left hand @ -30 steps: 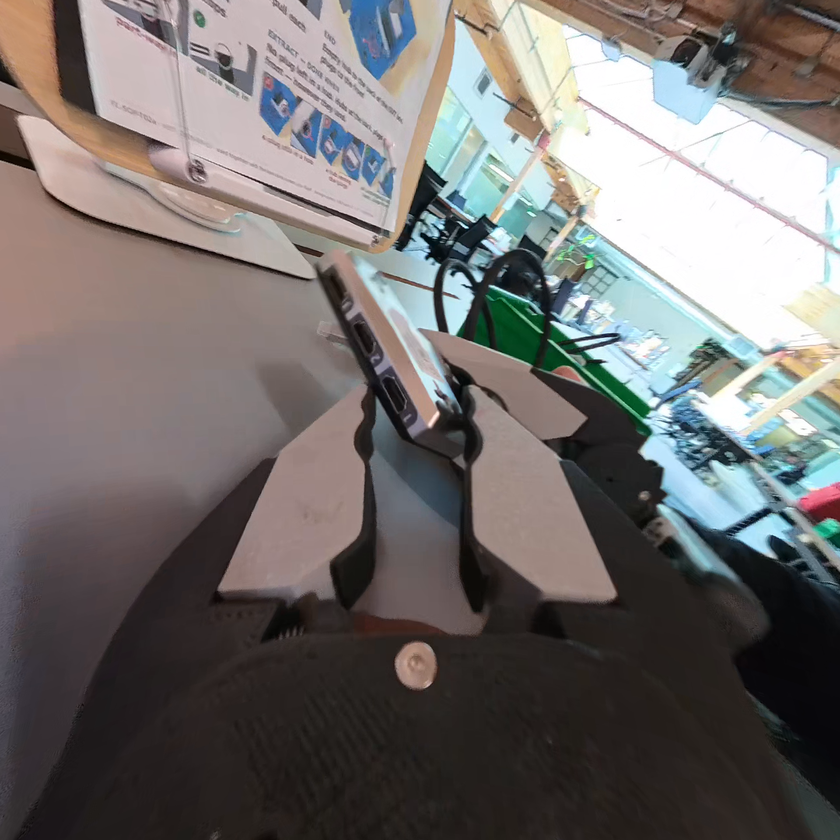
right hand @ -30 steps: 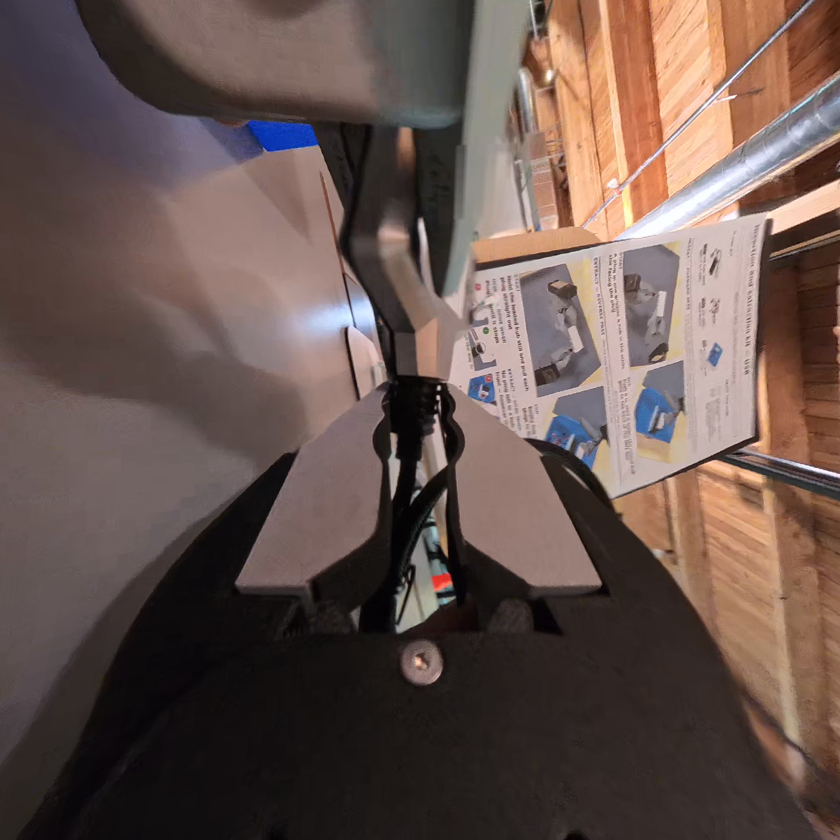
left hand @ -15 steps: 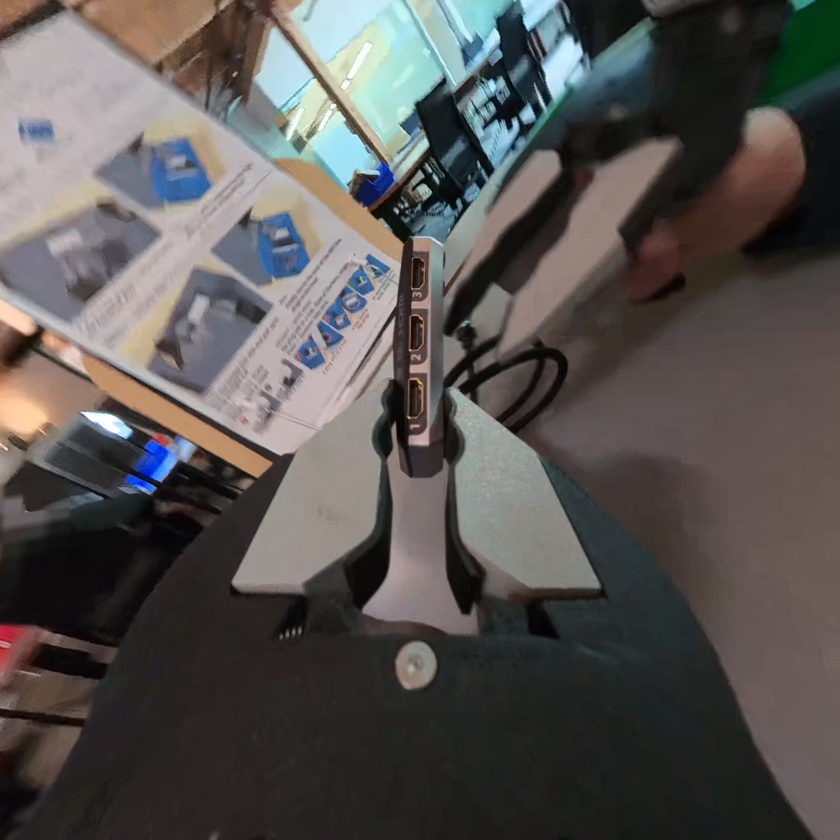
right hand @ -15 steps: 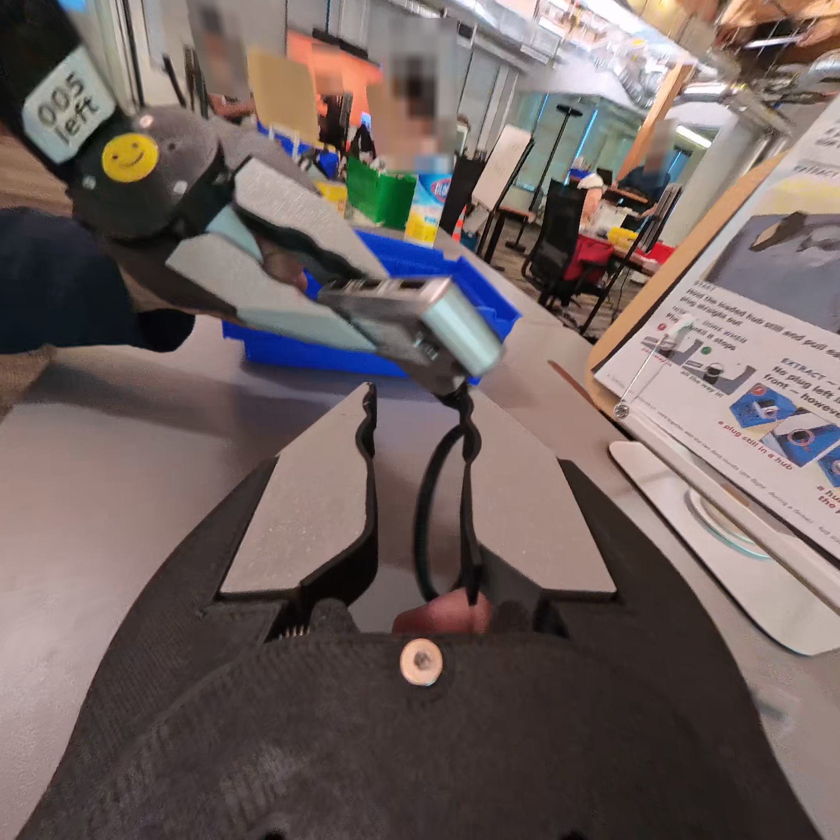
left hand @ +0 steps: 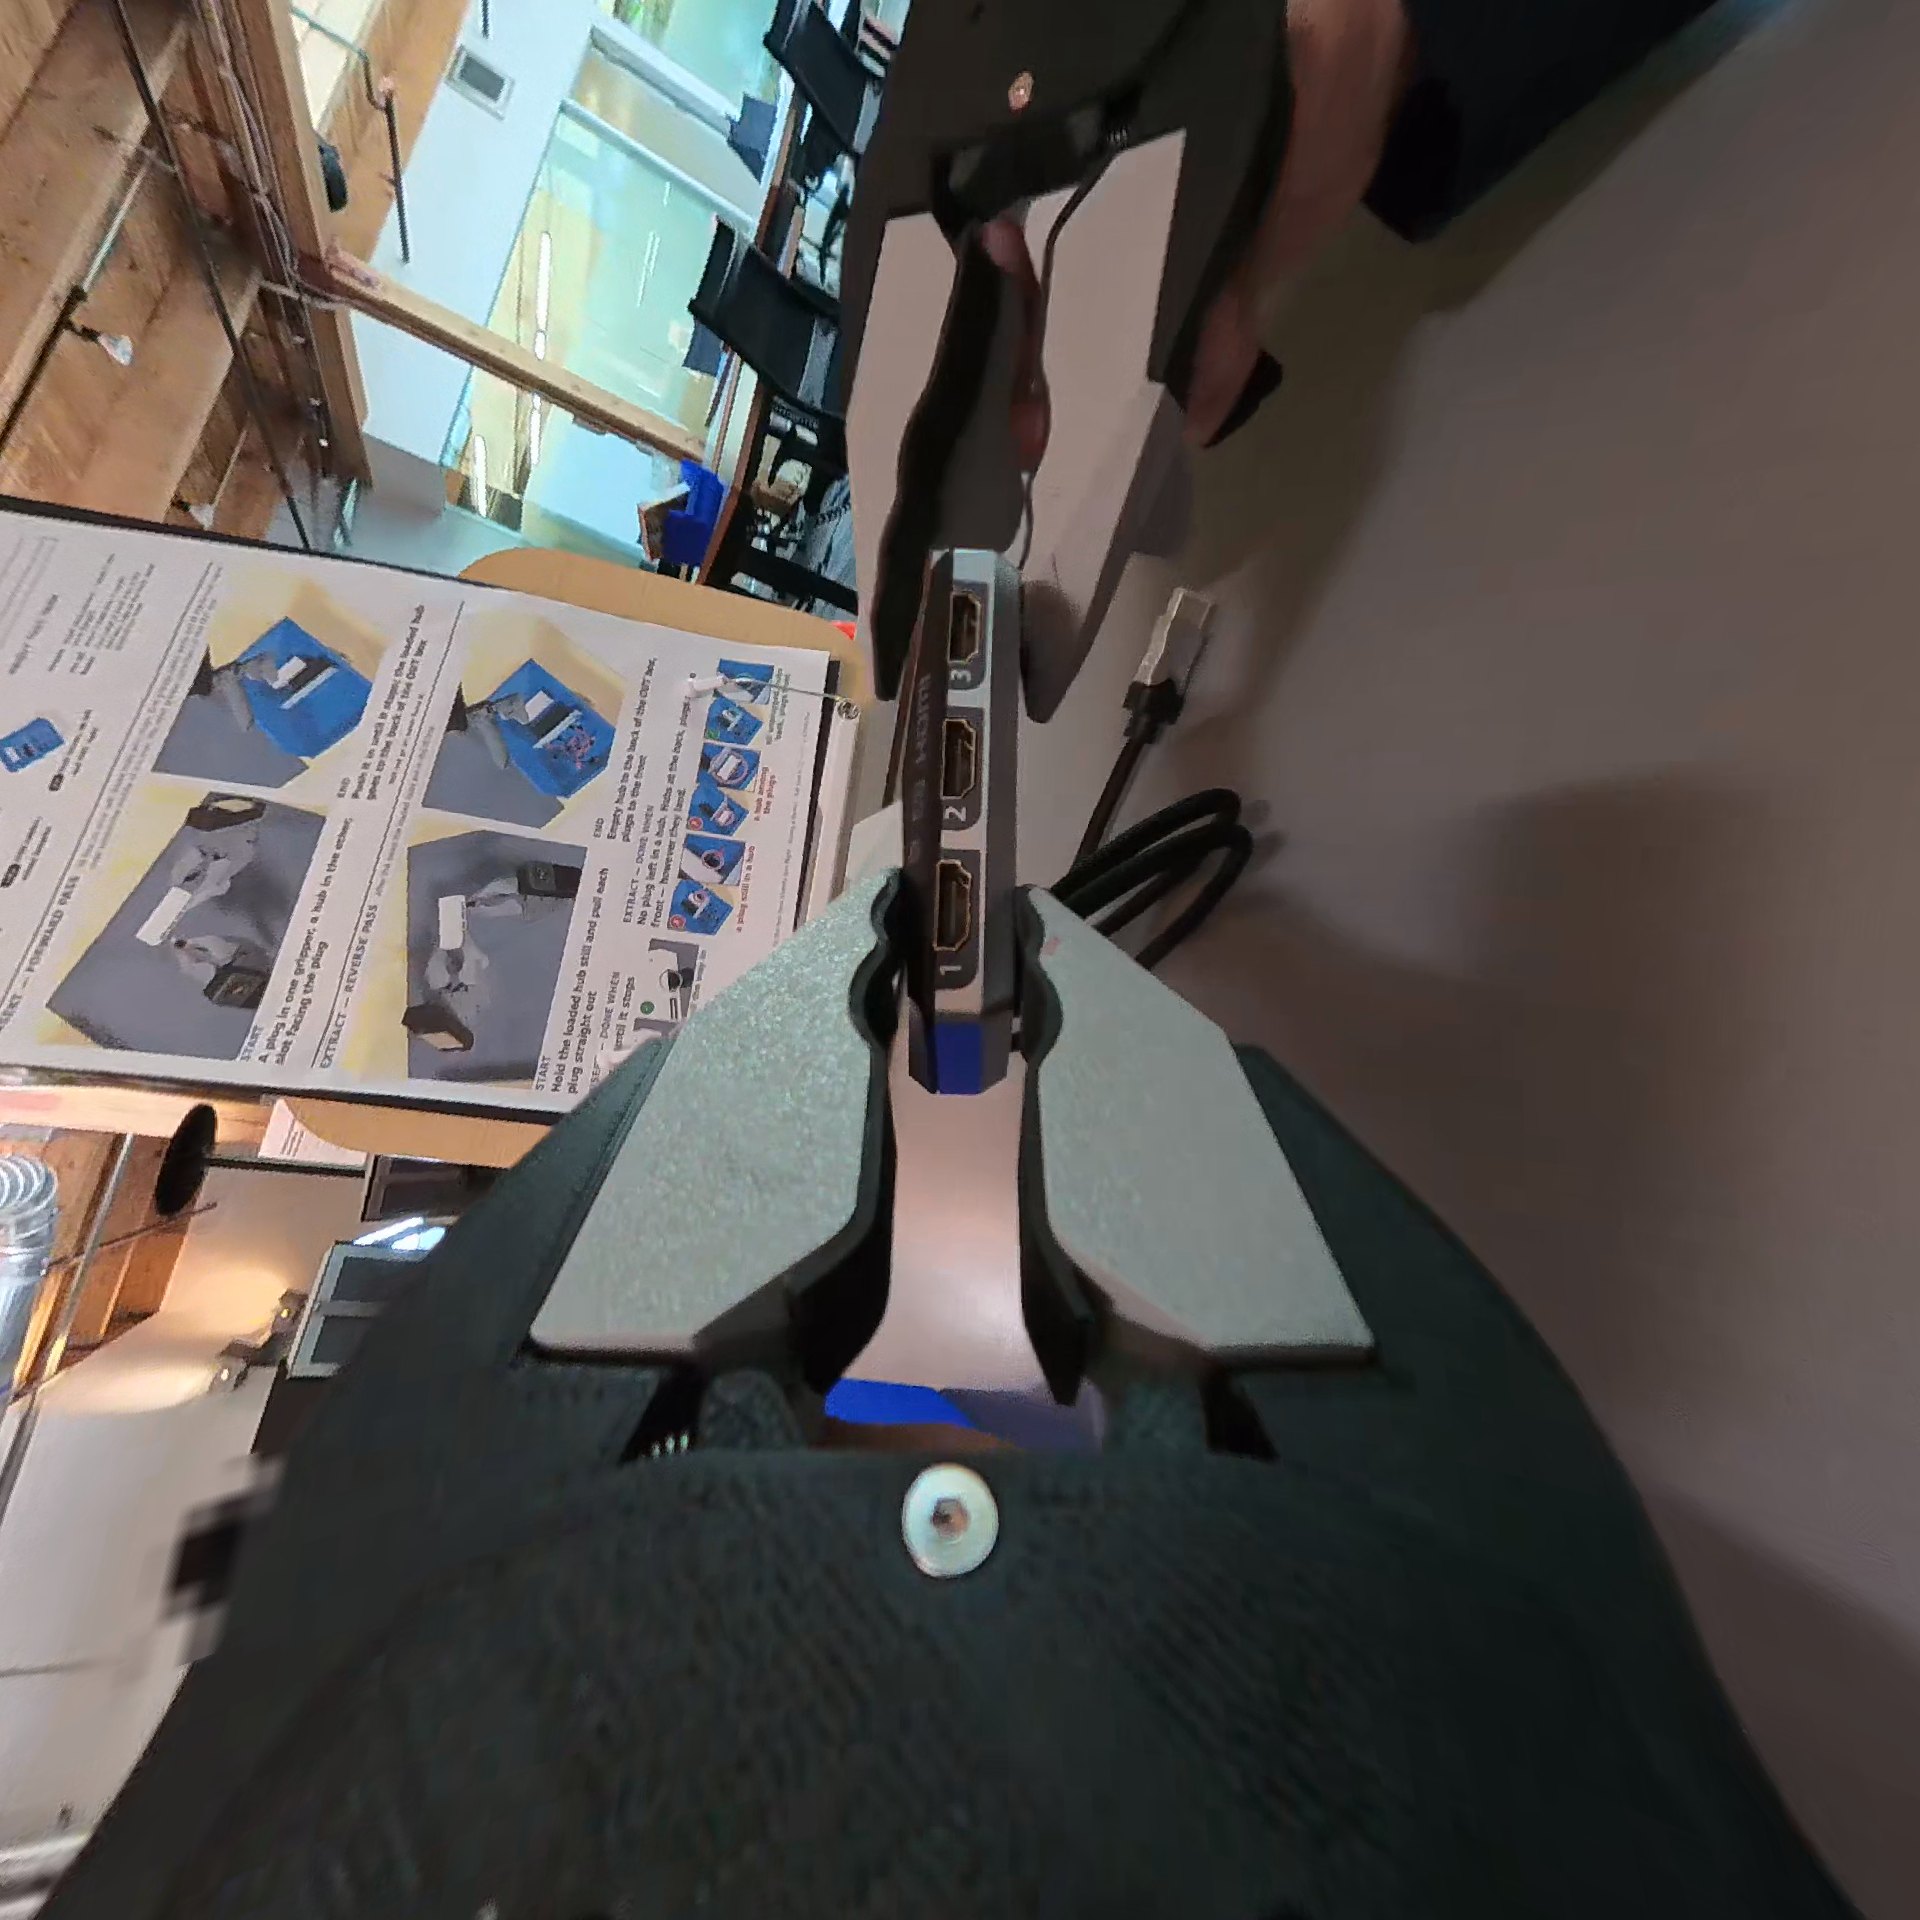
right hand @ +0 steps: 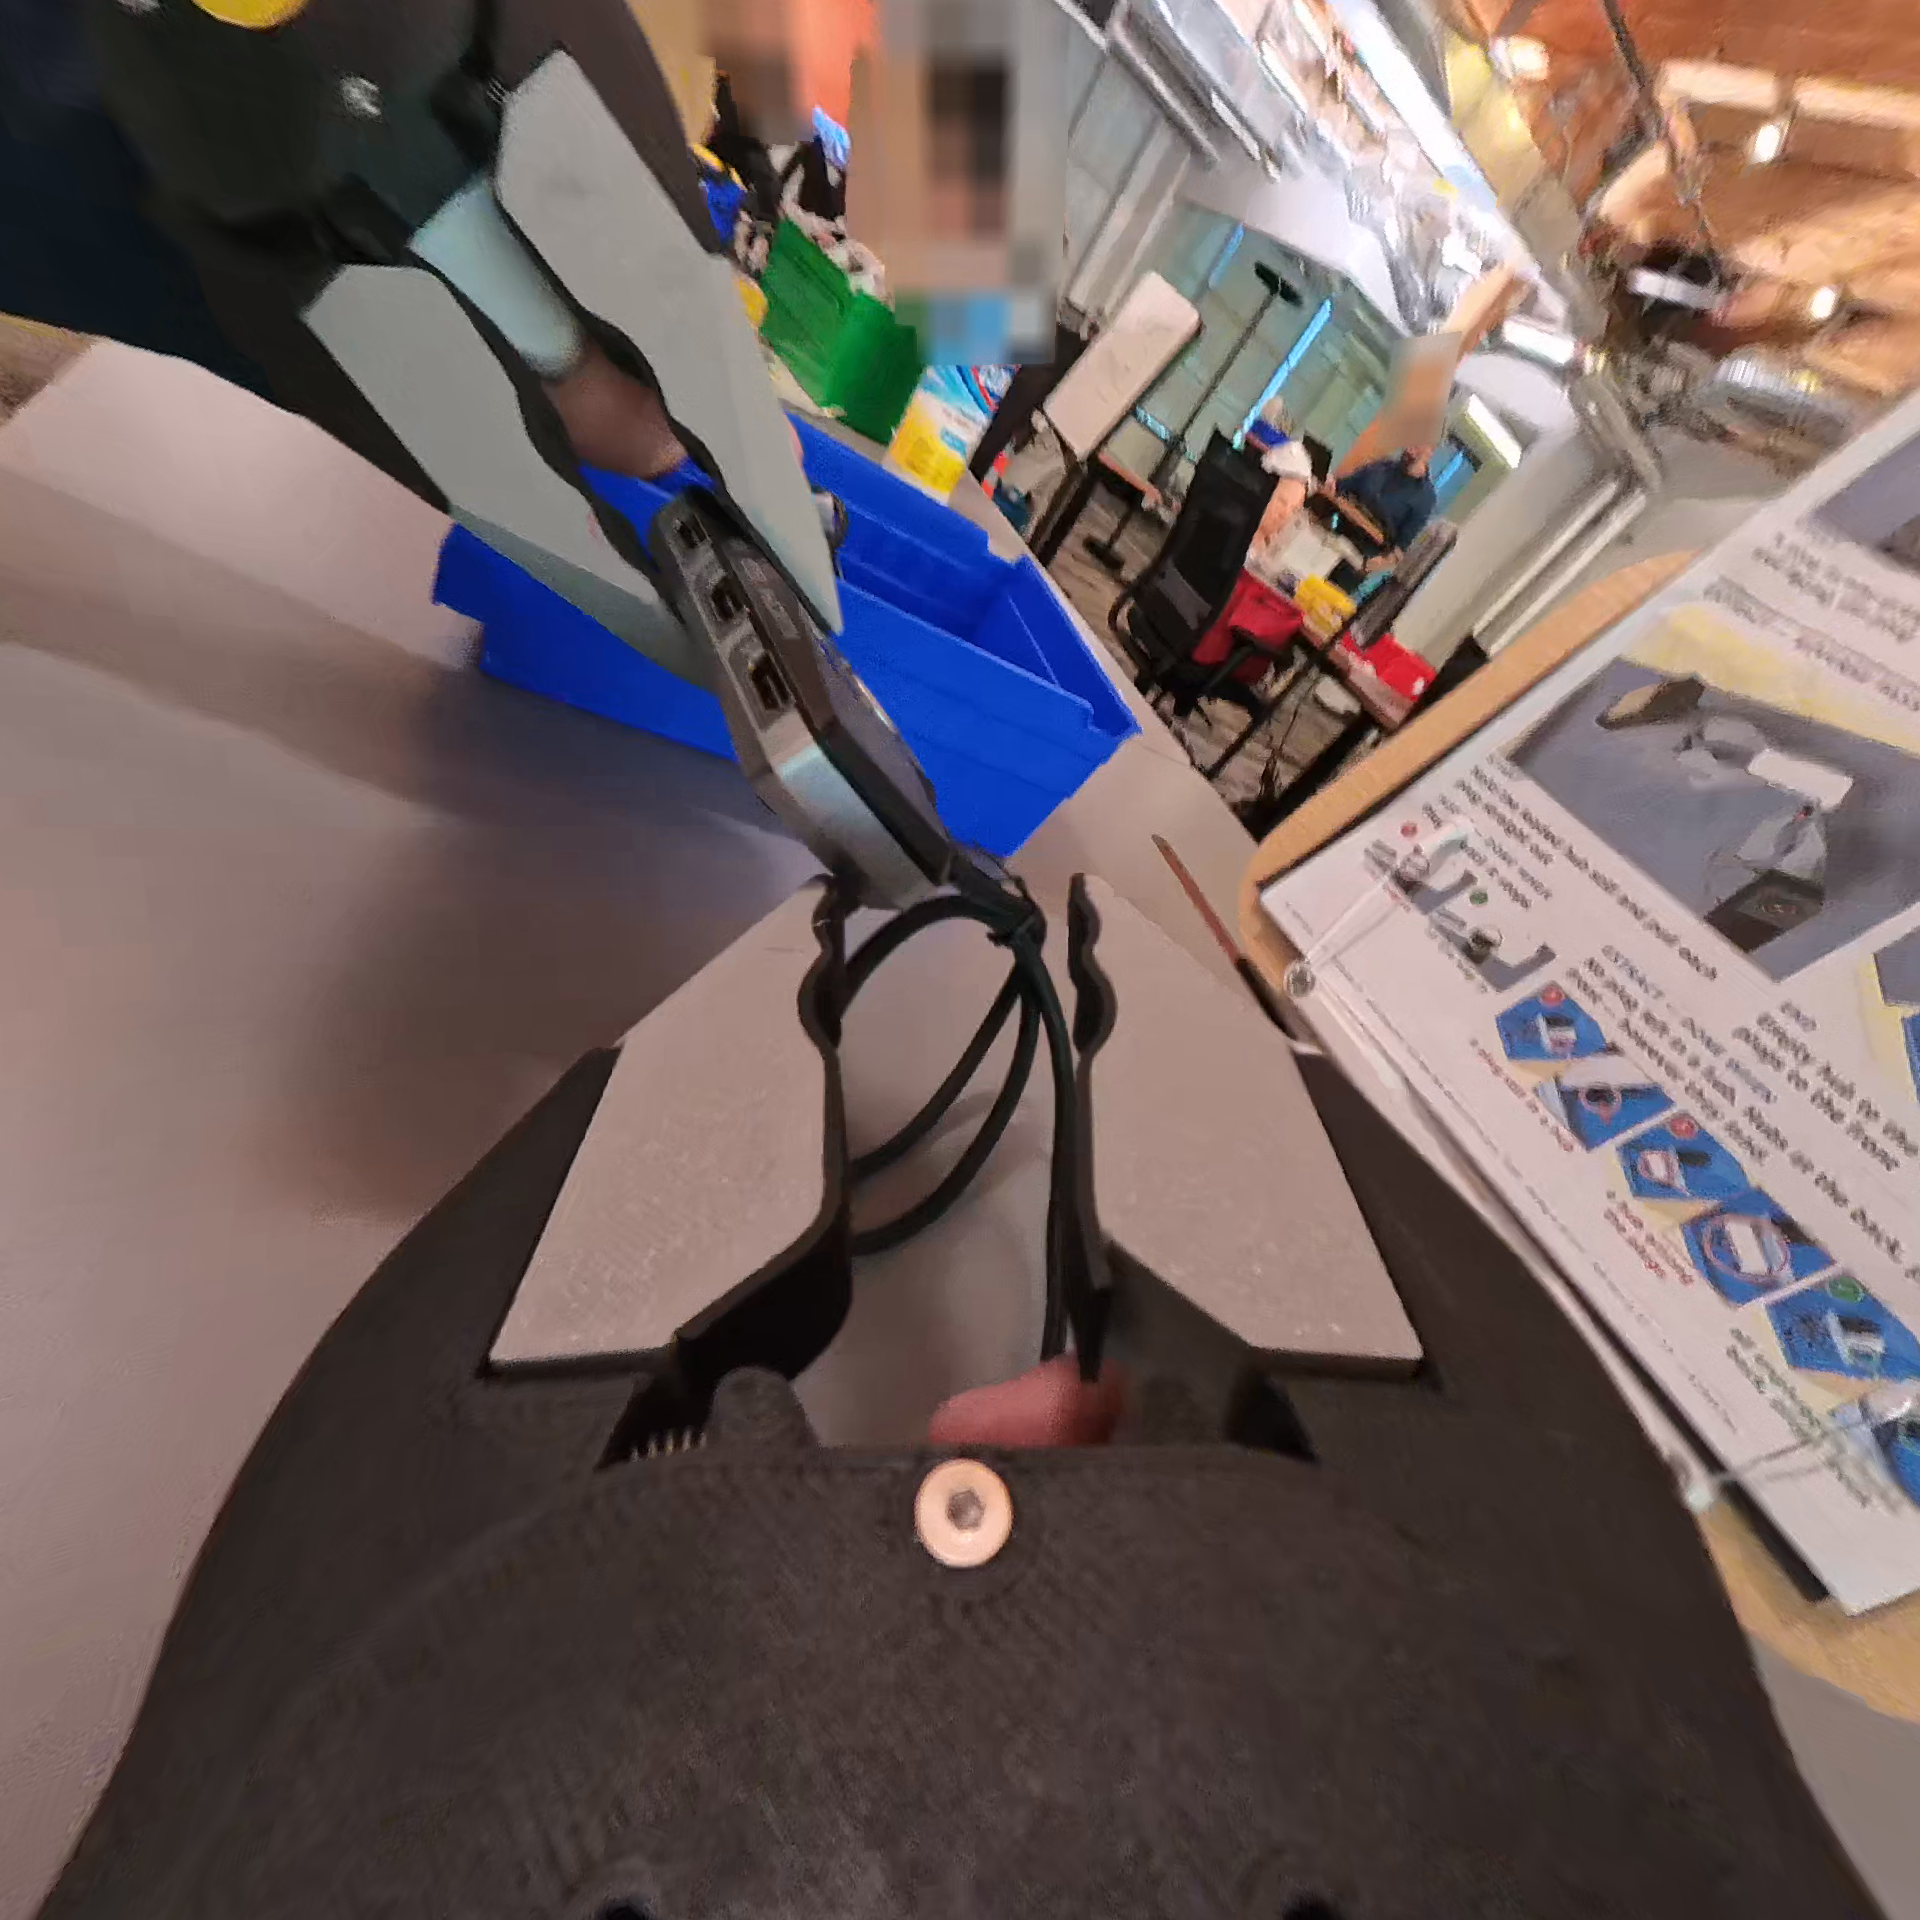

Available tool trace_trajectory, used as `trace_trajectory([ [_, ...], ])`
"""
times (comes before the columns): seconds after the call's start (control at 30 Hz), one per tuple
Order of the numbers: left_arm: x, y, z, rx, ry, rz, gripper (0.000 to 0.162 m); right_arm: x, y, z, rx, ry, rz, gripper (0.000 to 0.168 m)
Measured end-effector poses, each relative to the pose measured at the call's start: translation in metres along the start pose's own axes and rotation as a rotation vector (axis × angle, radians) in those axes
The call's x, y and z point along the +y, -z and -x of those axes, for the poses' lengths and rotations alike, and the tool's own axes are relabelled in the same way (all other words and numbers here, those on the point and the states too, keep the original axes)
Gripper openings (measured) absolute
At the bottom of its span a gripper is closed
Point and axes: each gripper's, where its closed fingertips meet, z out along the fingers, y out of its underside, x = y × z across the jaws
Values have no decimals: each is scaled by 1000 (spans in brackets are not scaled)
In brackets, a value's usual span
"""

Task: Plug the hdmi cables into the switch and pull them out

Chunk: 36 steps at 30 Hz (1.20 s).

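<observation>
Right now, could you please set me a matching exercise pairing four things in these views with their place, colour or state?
1. switch
2. right gripper
3. blue bin
4. instruction sheet

a. resting on the grey table
b. white with coloured pictures
c. held by the left gripper
d. open around a black cable

Pairs: 1-c, 2-d, 3-a, 4-b

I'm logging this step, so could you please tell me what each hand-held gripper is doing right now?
Left hand-held gripper: closed on the HDMI switch.
Right hand-held gripper: open, holding nothing; the black cable runs loosely between its fingers.
</observation>
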Motion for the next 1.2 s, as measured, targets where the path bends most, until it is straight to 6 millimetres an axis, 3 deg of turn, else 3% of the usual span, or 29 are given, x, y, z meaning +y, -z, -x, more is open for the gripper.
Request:
trace_trajectory([
  [0.13, -4, 3, -3, 43, 17, -34, 18, -17, -1, 22, -4, 169, -87, 26],
  [0.23, -6, 6, -6, 91, 107, -53, 20, -24, -3, 25, 55, 285, -72, 22],
  [0.33, -3, 10, -6, 123, 246, -40, 22, -24, -8, 25, 59, 271, -21, 21],
  [0.4, 8, 12, 7, 78, 360, 39, 26, -23, -10, 16, 128, 271, 9, 20],
  [0.47, 28, 21, 29, 12, 474, 160, 47, -19, -10, 6, 195, 293, 41, 20],
  [0.6, 66, 64, 73, -114, 689, 309, 38, -6, -10, -10, 254, 267, 103, 19],
  [0.7, 109, 102, 86, -182, 776, 488, 39, 0, -10, -15, 270, 246, 134, 19],
  [0.83, 166, 143, 80, -231, 883, 678, 39, 14, -11, -21, 278, 245, 197, 18],
  [0.97, 216, 170, 61, -251, 987, 815, 39, 30, -10, -29, 292, 243, 251, 17],
  [1.1, 253, 184, 38, -246, 1014, 933, 39, 37, -6, -40, 320, 185, 266, 16],
  [1.2, 269, 184, 22, -221, 979, 991, 39, 38, -3, -47, 340, 142, 265, 16],
])
